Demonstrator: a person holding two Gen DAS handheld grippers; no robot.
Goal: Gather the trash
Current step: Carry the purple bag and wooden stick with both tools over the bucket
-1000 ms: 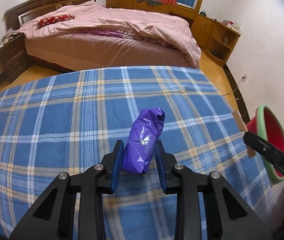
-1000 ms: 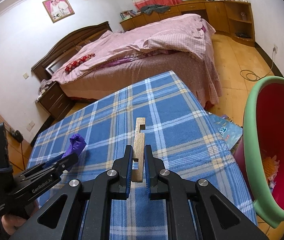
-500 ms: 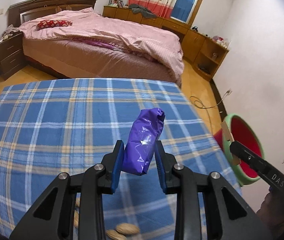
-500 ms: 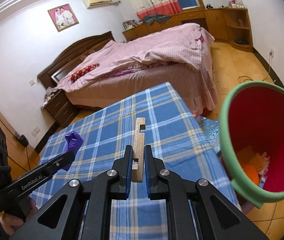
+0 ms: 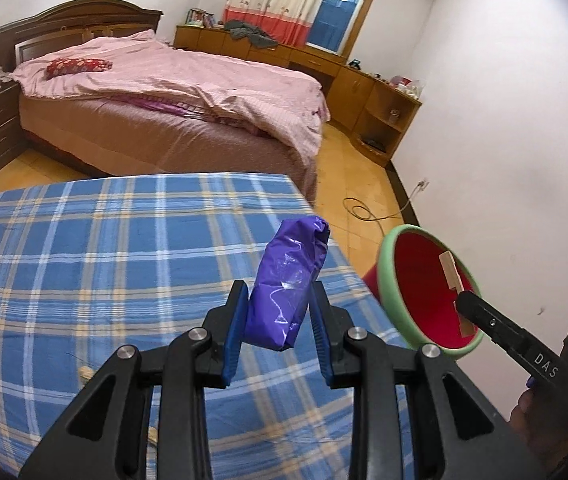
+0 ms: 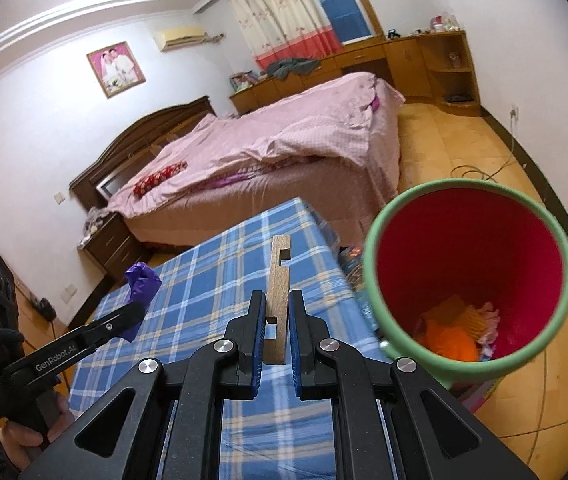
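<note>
My left gripper (image 5: 278, 306) is shut on a crumpled purple plastic bag (image 5: 290, 284), held above the right part of the blue plaid table (image 5: 104, 264). My right gripper (image 6: 276, 320) is shut on a flat notched wooden piece (image 6: 278, 280) that stands upright between its blue pads. A red bin with a green rim (image 6: 472, 272) stands on the floor just off the table's right edge, with orange and pink rubbish at its bottom. In the left wrist view the right gripper (image 5: 462, 302) holds the wooden piece (image 5: 452, 274) over the bin's (image 5: 420, 288) mouth. The left gripper (image 6: 134, 314) with the bag (image 6: 142, 282) shows at the left of the right wrist view.
A bed with pink covers (image 5: 172, 88) stands beyond the table. Wooden cabinets (image 5: 368, 96) line the far wall. A cable (image 5: 368, 210) lies on the yellow floor near the bin. Small tan bits (image 5: 84, 372) lie on the cloth near my left gripper. A colourful box (image 6: 350, 264) sits between table and bin.
Both grippers rose and swung right toward the bin, each keeping its hold. The bin now fills more of both views, and the wooden piece has come over its mouth.
</note>
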